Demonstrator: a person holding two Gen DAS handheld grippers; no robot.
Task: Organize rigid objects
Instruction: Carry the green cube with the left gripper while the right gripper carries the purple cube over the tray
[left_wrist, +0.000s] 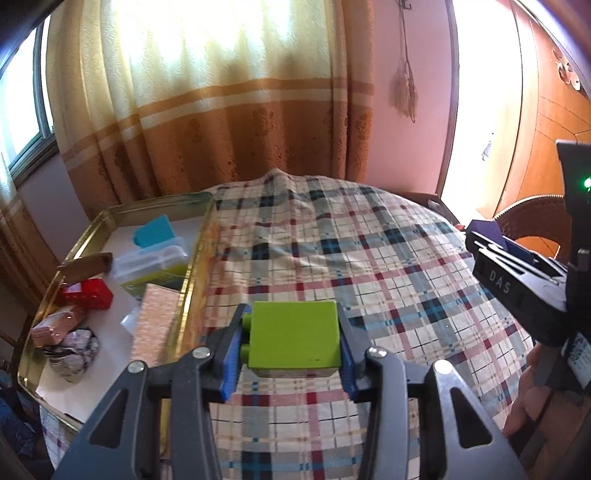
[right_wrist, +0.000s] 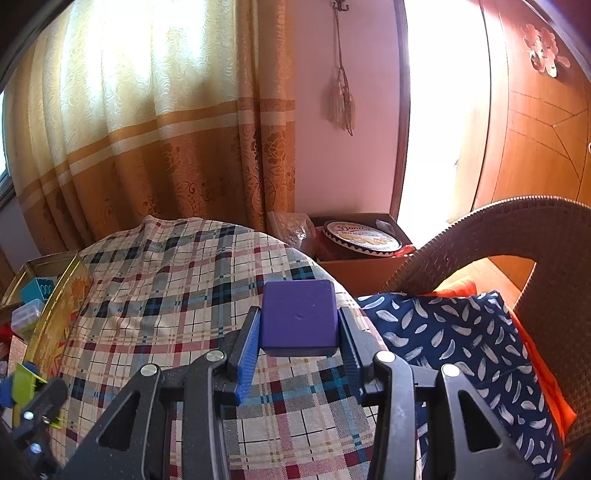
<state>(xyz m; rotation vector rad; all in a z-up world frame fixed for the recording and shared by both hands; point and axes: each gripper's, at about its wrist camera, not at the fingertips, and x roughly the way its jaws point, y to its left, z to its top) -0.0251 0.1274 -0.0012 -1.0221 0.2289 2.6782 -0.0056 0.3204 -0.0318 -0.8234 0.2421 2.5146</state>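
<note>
My left gripper (left_wrist: 291, 341) is shut on a lime-green toy brick (left_wrist: 293, 338) with studs on its left side, held above the plaid-covered table (left_wrist: 369, 258), just right of a gold tin tray (left_wrist: 197, 266). My right gripper (right_wrist: 299, 325) is shut on a purple cube (right_wrist: 298, 317), held over the table's right edge. The right gripper also shows at the right of the left wrist view (left_wrist: 491, 236) with the purple cube (left_wrist: 485, 229). The green brick shows at the far left of the right wrist view (right_wrist: 24, 380).
The gold tray holds a teal block (left_wrist: 155, 230), a clear plastic box (left_wrist: 151, 264), a red box (left_wrist: 88, 293), a pink patterned box (left_wrist: 155, 317) and other small items. A wicker chair (right_wrist: 517, 243) with a blue cushion (right_wrist: 461, 350) stands right. A cardboard box with a round tin (right_wrist: 362, 236) sits behind.
</note>
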